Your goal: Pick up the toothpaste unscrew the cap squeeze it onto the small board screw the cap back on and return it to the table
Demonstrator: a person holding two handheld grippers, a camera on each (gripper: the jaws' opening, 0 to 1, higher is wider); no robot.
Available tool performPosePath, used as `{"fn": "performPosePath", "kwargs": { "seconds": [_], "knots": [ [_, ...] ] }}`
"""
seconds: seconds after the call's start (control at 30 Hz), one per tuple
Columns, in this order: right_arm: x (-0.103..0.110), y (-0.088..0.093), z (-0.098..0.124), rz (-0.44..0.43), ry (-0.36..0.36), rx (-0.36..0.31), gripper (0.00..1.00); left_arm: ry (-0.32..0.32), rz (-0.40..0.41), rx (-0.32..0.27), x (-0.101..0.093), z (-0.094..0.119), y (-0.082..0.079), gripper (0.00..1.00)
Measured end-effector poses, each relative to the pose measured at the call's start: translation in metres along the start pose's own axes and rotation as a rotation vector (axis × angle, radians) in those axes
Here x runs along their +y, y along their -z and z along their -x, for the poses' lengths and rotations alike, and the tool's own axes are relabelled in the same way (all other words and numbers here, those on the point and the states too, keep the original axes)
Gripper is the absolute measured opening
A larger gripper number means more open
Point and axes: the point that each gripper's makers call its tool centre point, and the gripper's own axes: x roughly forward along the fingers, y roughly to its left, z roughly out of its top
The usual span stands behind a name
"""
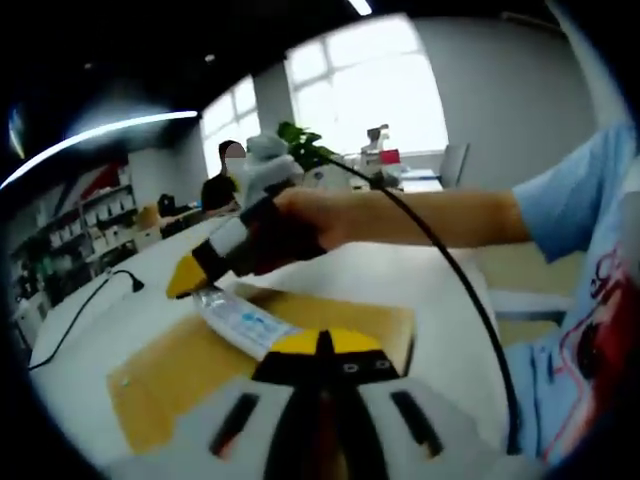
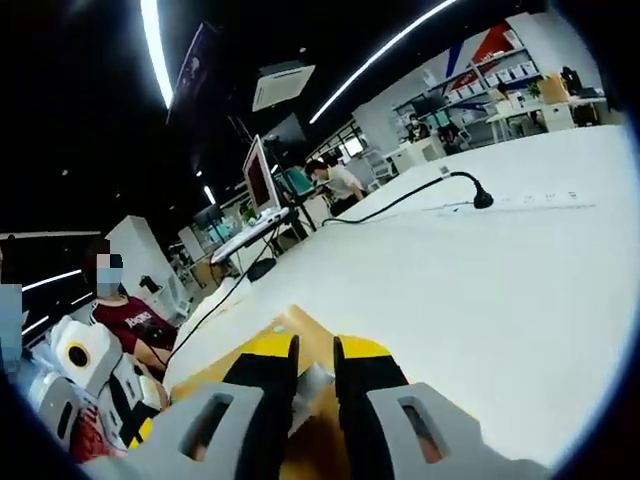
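Two tongs meet on one toothpaste tube [image 1: 243,322], which lies slanted just above a brown wooden board [image 1: 180,370] on the white table [image 1: 150,300]. In the left gripper view, the left tongs [image 1: 322,345] are closed on the near, flat end of the tube, their yellow-tipped jaws nearly together. At the tube's far end the right tongs [image 1: 190,276], held in a person's hand [image 1: 295,225], sit at the cap end with their yellow tip touching it. In the right gripper view, the right tongs [image 2: 316,375] have their jaws drawn close on a small pale piece of the tube [image 2: 313,383], with the board [image 2: 290,325] under them; the cap itself I cannot make out. A black cable [image 1: 450,270] hangs from the hand across the table toward a blue sleeve [image 1: 570,190]. Farther off, another black cable [image 2: 400,200] runs to a plug on the table, and people sit at distant desks.
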Motion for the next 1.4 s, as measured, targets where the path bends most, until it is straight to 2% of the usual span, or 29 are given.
{"fn": "performPosePath", "kwargs": {
  "seconds": [0.07,0.1,0.23,0.37,0.47,0.57,0.63,0.73,0.87,0.93,1.0,1.23,1.4],
  "knots": [
    [-0.005,0.002,0.0,0.061,0.022,0.008,0.07,-0.002,0.002,0.001,0.0,0.0,0.001,0.0],
    [-0.001,0.0,0.0,0.06,0.001,-0.011,0.04,-0.006,0.002,-0.003,0.001,-0.001,0.0,0.0],
    [0.005,-0.005,0.002,0.061,-0.006,-0.025,0.04,-0.004,0.001,0.005,0.001,-0.001,0.001,0.0],
    [0.006,-0.022,0.009,0.16,0.08,-0.083,0.04,-0.006,0.002,0.004,0.0,-0.002,0.001,0.0],
    [0.007,-0.04,0.018,0.178,0.15,-0.162,0.04,-0.009,0.0,0.006,0.0,-0.002,0.002,0.0],
    [0.007,-0.052,0.031,0.193,0.218,-0.213,0.04,-0.011,0.001,0.009,0.0,-0.002,0.002,0.0],
    [0.01,-0.06,0.045,0.196,0.253,-0.255,0.04,-0.013,-0.001,0.013,0.0,-0.002,0.002,0.0],
    [0.013,-0.067,0.069,0.265,0.342,-0.271,0.04,-0.016,-0.002,0.016,0.0,-0.002,0.002,0.0],
    [0.029,-0.079,0.104,0.364,0.448,-0.305,0.04,-0.015,0.002,0.018,0.0,-0.001,0.002,0.0],
    [0.037,-0.079,0.119,0.417,0.5,-0.299,0.04,-0.014,0.003,0.017,0.0,-0.001,0.002,0.0],
    [0.045,-0.078,0.132,0.433,0.522,-0.315,0.04,-0.016,0.0,0.018,0.0,-0.001,0.002,0.0],
    [0.065,-0.07,0.16,0.478,0.57,-0.351,0.03,-0.016,0.006,0.023,0.001,0.001,0.003,0.0],
    [0.08,-0.063,0.179,0.49,0.569,-0.356,0.03,-0.019,0.004,0.028,0.001,0.002,0.003,0.0]
  ]
}}
